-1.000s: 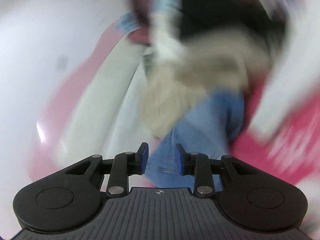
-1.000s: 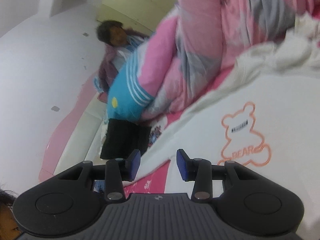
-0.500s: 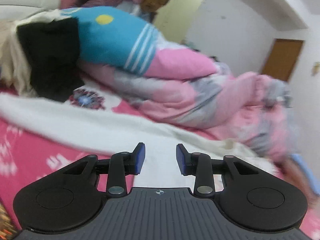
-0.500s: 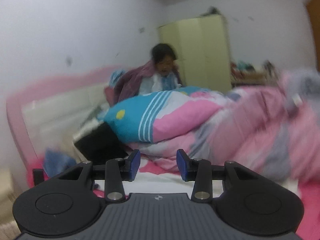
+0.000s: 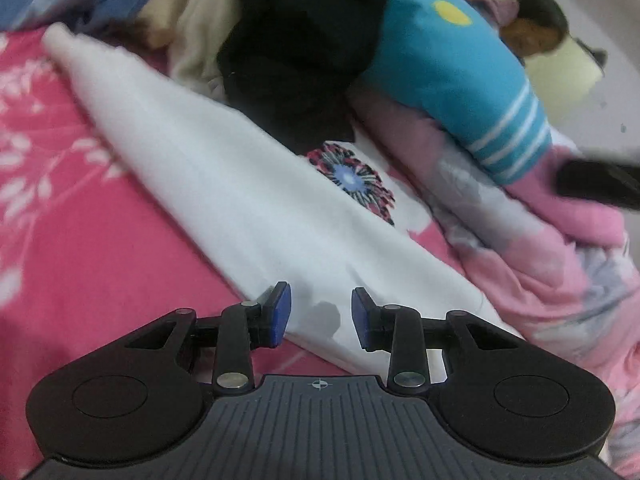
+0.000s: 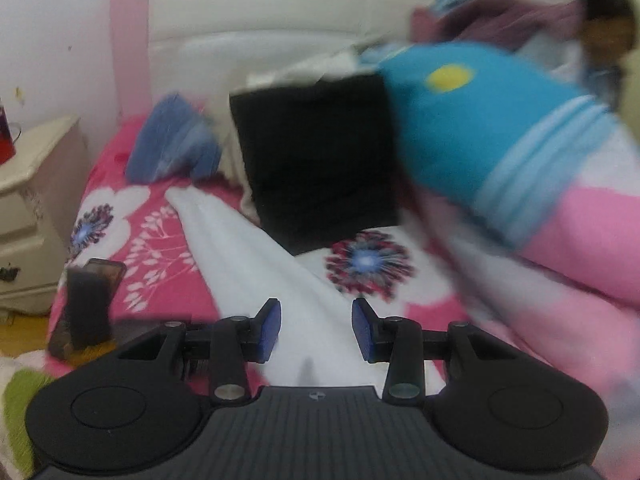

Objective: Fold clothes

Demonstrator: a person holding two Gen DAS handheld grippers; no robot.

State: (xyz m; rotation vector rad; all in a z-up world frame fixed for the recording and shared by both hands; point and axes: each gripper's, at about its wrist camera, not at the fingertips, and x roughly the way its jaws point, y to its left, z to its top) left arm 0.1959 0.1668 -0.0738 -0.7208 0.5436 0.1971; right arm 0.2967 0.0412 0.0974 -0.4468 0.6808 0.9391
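Here the white garment [image 5: 224,184] lies stretched out as a long, narrow strip on the pink flowered bedsheet [image 5: 60,208], tapering to a point toward the head of the bed and widening toward the cameras. Its cloth looks smooth and plain, with a soft fold along one long edge. The left gripper [image 5: 321,312] hovers over its wide end with the jaws apart and nothing between them; the white cloth shows through the gap. The right gripper [image 6: 316,326] is likewise over the same strip, jaws spread and empty.

Past the pointed end sit a folded black garment [image 6: 316,160], a cream cloth [image 5: 196,28] and a blue denim piece [image 6: 172,144], all piled near the headboard [image 6: 248,28]. Beside the black garment lies a blue cushion [image 6: 480,120] with a yellow dot and white stripes, resting on a bunched pink and grey quilt [image 5: 540,248]. A person [image 5: 534,32] sits behind the cushion.

Only the right wrist view shows the cream nightstand [image 6: 28,200] off the bed's side edge, a red cup [image 6: 6,138] on it, and a dark phone stand [image 6: 86,300] on the sheet near that edge. Only the left wrist view shows a dark blurred bar [image 5: 596,184] across the quilt; what it is cannot be told.
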